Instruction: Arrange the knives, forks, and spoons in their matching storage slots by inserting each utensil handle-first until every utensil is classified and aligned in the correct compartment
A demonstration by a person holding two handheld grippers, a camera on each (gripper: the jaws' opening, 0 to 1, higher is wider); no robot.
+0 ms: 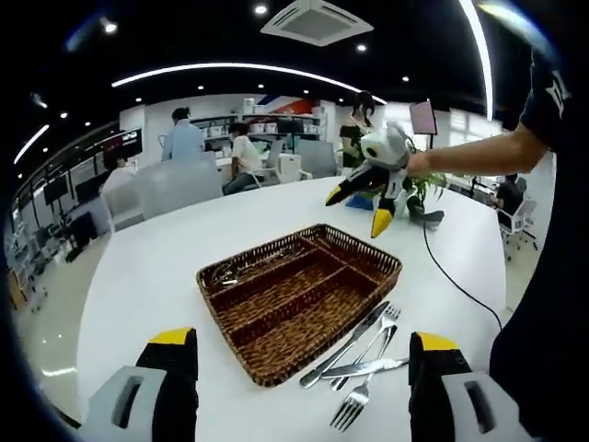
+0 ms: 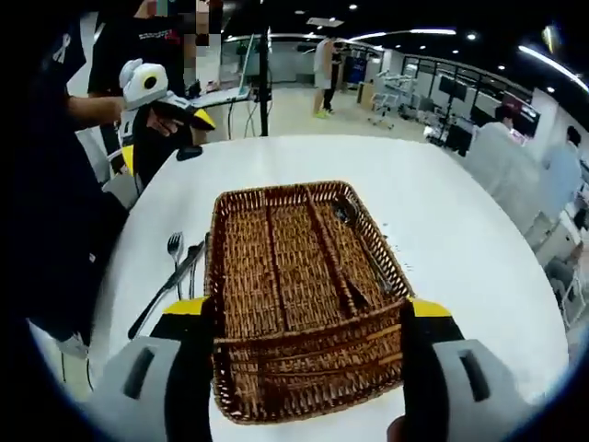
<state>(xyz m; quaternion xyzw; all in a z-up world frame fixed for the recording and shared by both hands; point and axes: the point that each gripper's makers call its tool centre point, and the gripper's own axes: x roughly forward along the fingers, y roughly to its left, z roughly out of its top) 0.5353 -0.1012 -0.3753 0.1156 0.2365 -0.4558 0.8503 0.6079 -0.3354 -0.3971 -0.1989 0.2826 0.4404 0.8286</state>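
**Wicker tray with cutlery waiting beside it**

Woven tray (image 1: 304, 299) on white table (image 1: 147, 276). Knives and forks (image 1: 359, 359) just off its edge, at 12 o'clock from left gripper (image 1: 304, 387), handles pointing away toward 1 o'clock. Nearer the left. Both sets of jaws spread, empty; right gripper (image 2: 304, 368) straddling the tray.

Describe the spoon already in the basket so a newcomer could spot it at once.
Start at the round white table and find the brown wicker basket with three long compartments. The spoon lies lengthwise in the outer compartment farthest from the loose cutlery on the tabletop. It is the only utensil inside the basket.
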